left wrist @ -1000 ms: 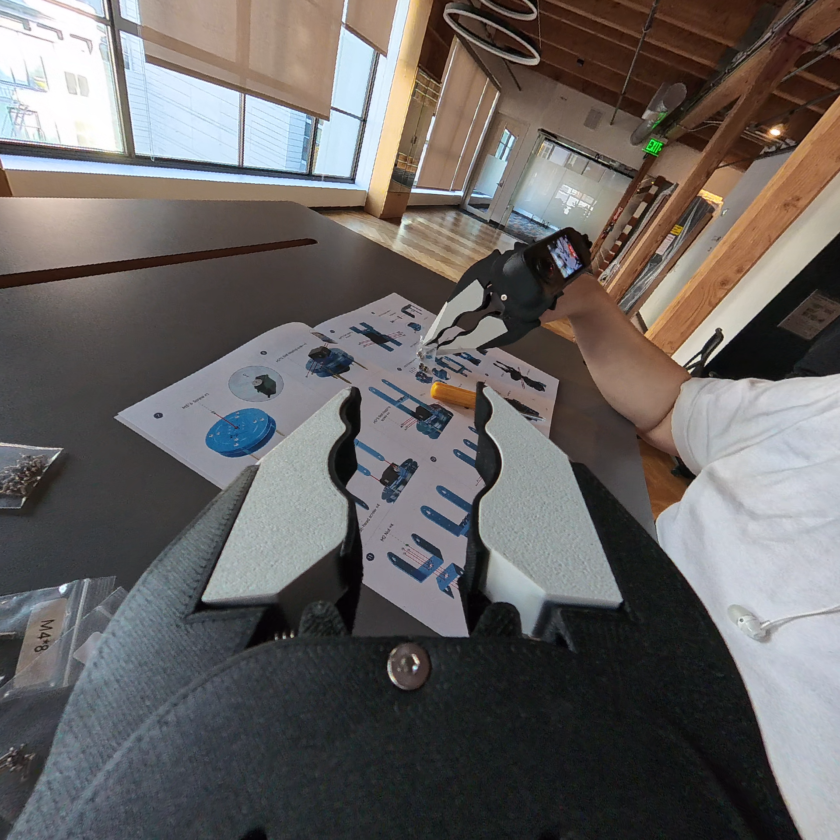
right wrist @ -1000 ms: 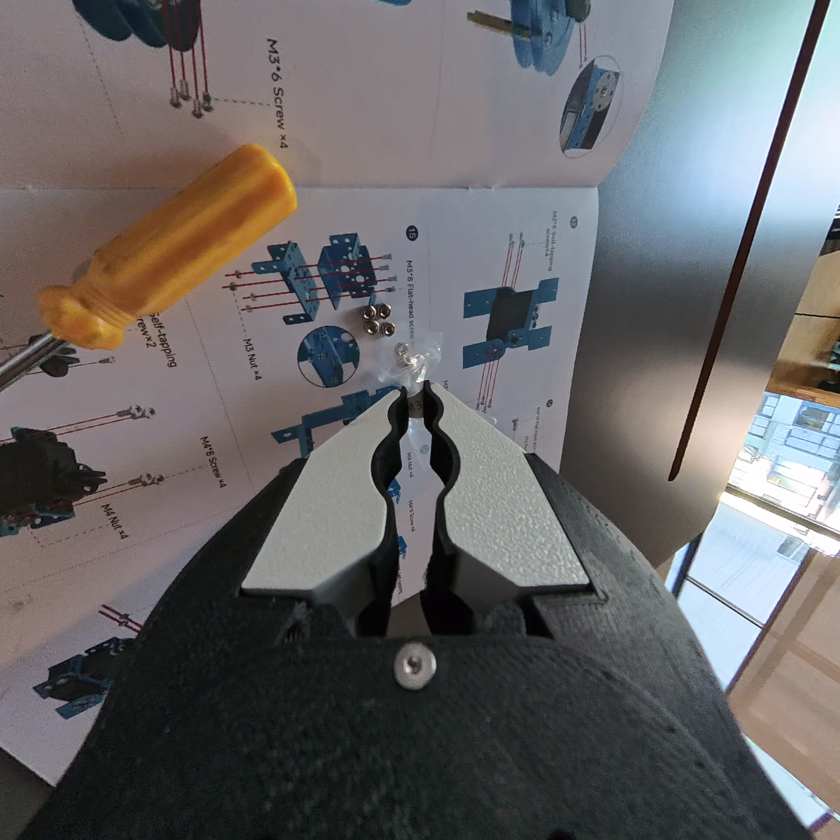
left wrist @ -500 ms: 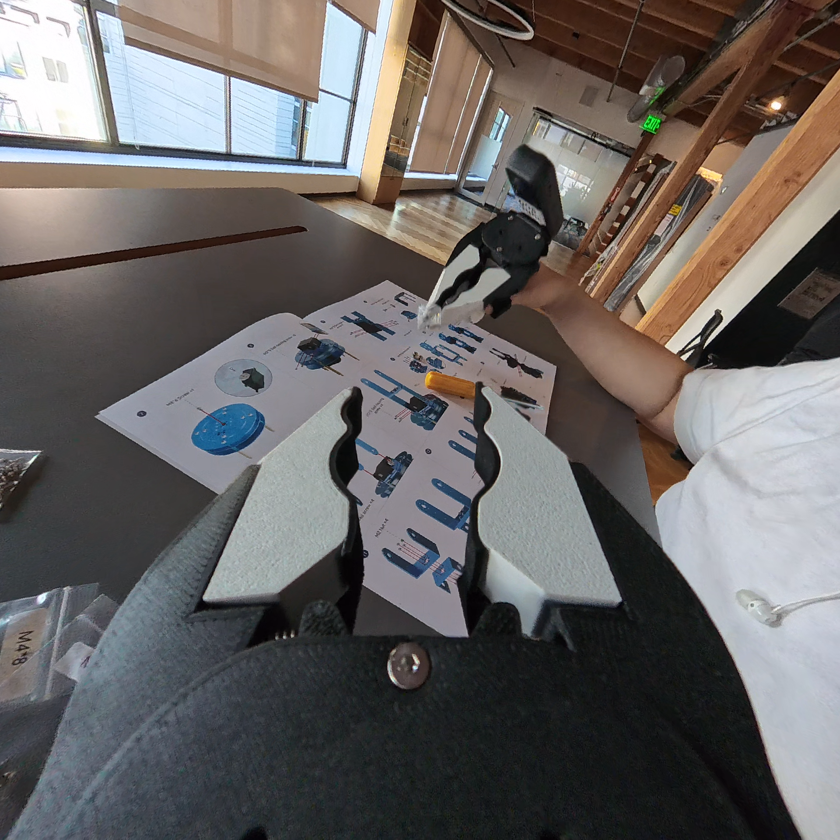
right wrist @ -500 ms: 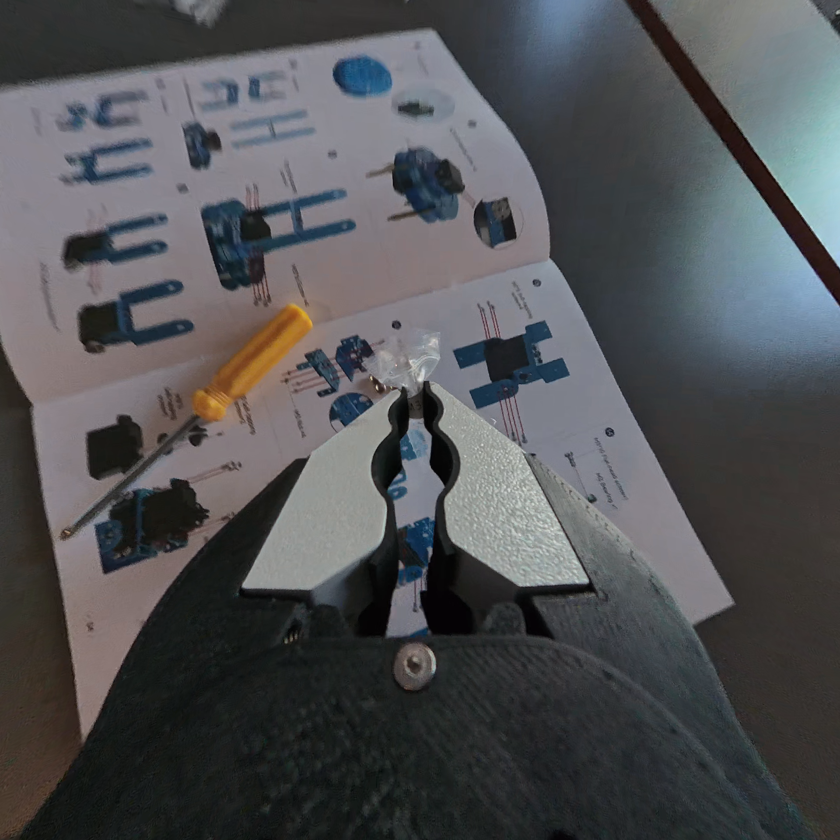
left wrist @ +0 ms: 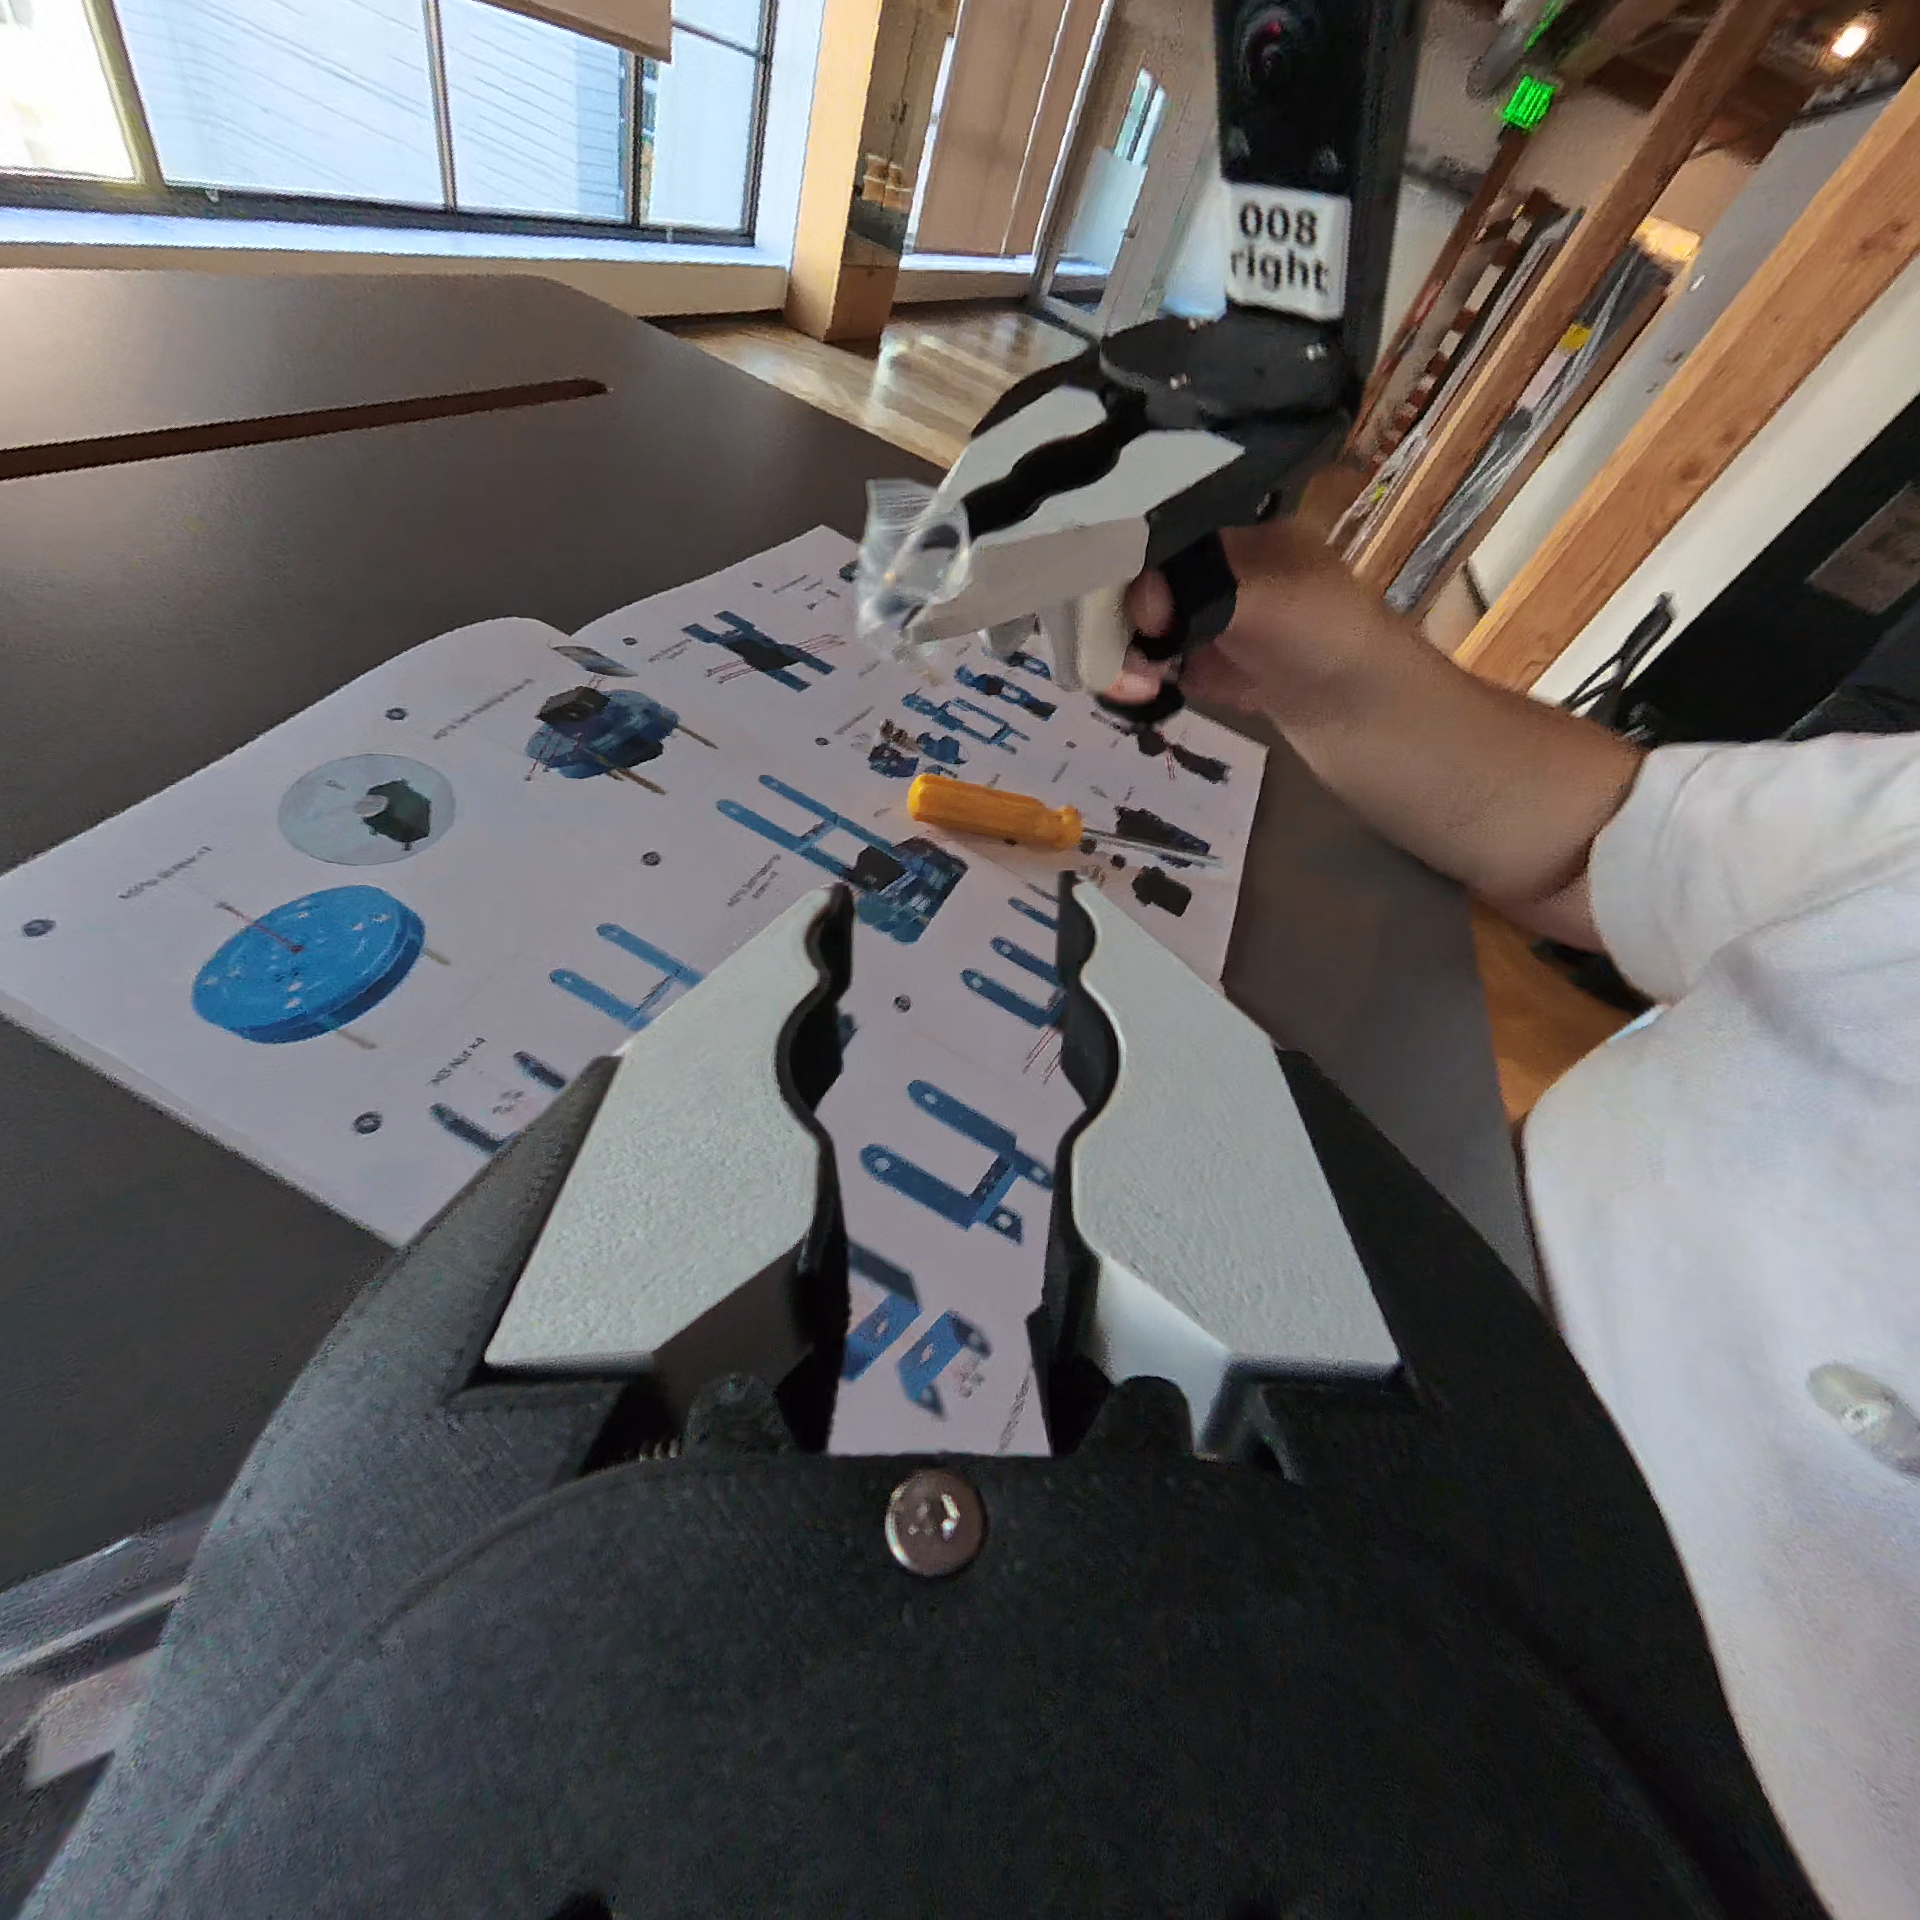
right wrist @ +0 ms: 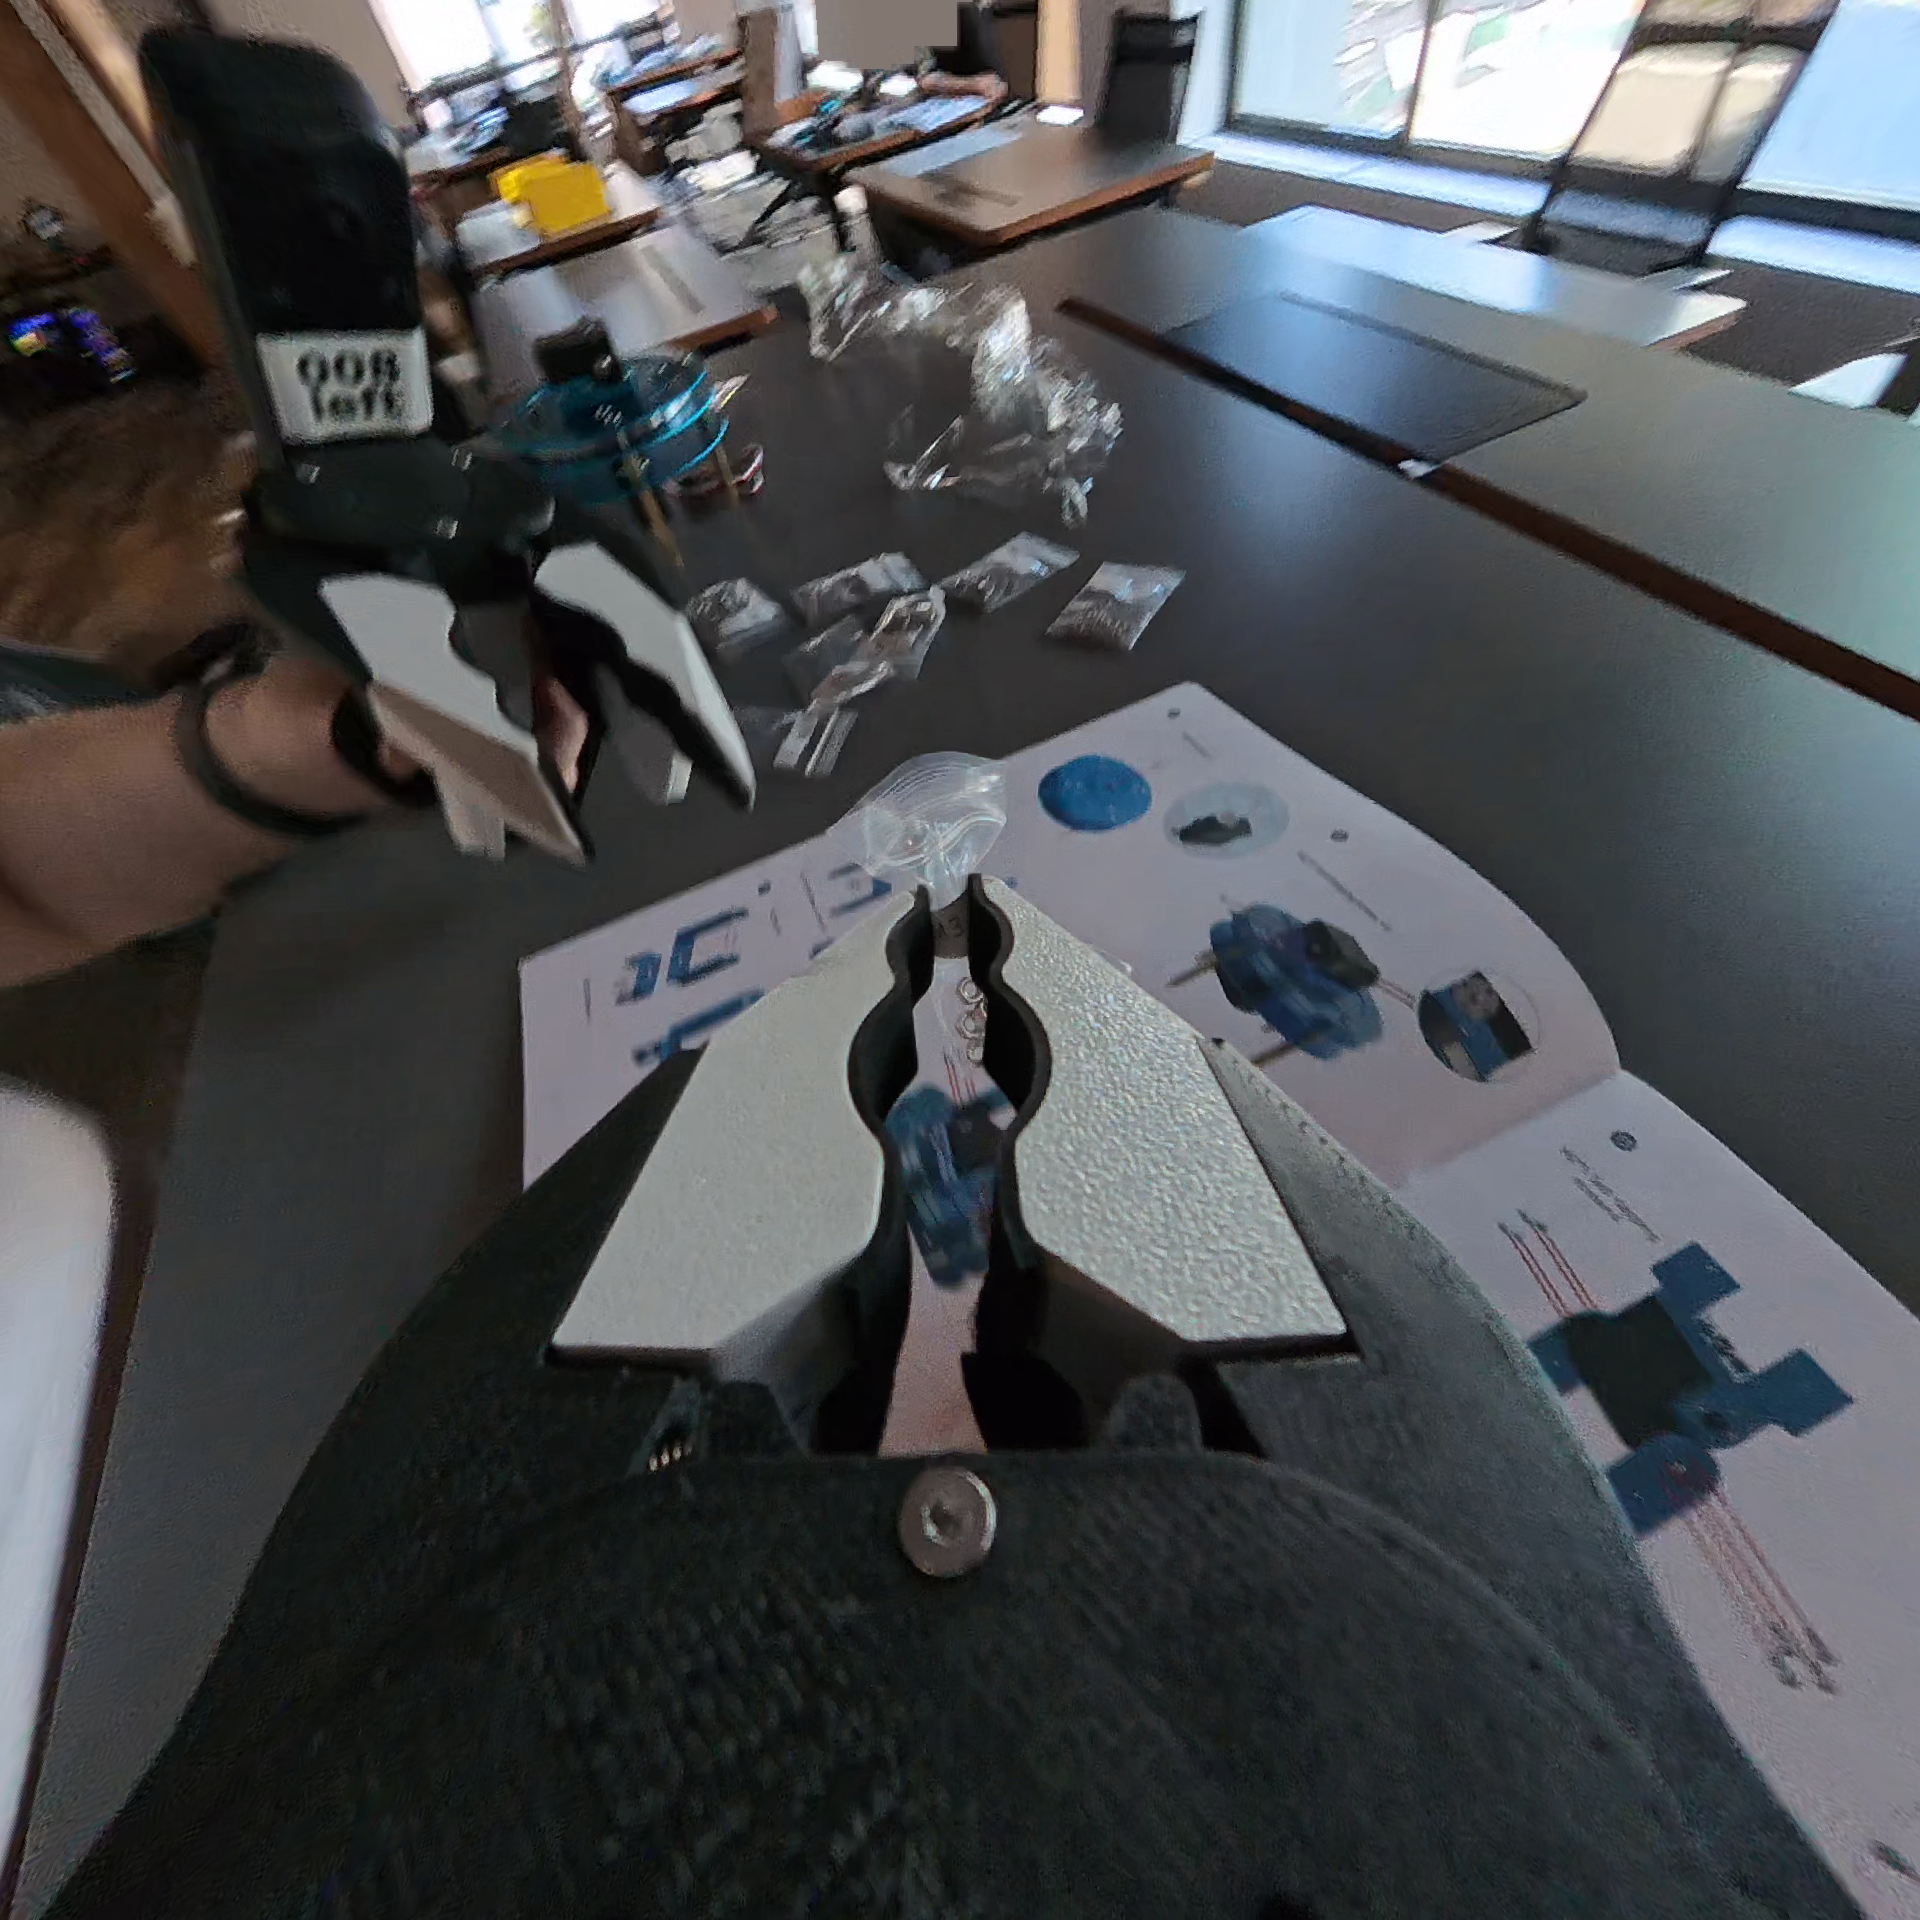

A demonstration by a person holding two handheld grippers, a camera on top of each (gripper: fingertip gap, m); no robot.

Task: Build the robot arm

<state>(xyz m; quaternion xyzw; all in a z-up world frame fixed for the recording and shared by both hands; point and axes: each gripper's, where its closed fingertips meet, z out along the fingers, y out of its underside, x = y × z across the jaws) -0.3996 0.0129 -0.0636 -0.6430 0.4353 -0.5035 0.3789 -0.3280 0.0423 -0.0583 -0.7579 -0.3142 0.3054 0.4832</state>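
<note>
My right gripper (right wrist: 945, 894) is shut on a small clear plastic bag (right wrist: 925, 821) and holds it in the air above an open instruction booklet (right wrist: 1299, 935). It also shows in the left wrist view (left wrist: 914, 613) with the bag (left wrist: 904, 551) hanging off its tips. My left gripper (left wrist: 951, 904) is open and empty, low over the near pages of the booklet (left wrist: 468, 862). It shows at the left of the right wrist view (right wrist: 660, 821). A screwdriver with an orange handle (left wrist: 992, 810) and a few small nuts (left wrist: 894, 732) lie on the booklet.
Several small bags of hardware (right wrist: 883, 623), crumpled clear plastic (right wrist: 977, 395) and a blue round assembly (right wrist: 613, 416) lie farther along the dark table (left wrist: 260, 540). A person in a white shirt (left wrist: 1714, 1143) is at the right edge. About 9 centimeters separates my left fingertips from my right.
My right gripper has lifted the bag off the booklet and swung up, so it now looks across the table. My left gripper has moved forward over the booklet and stays open.
</note>
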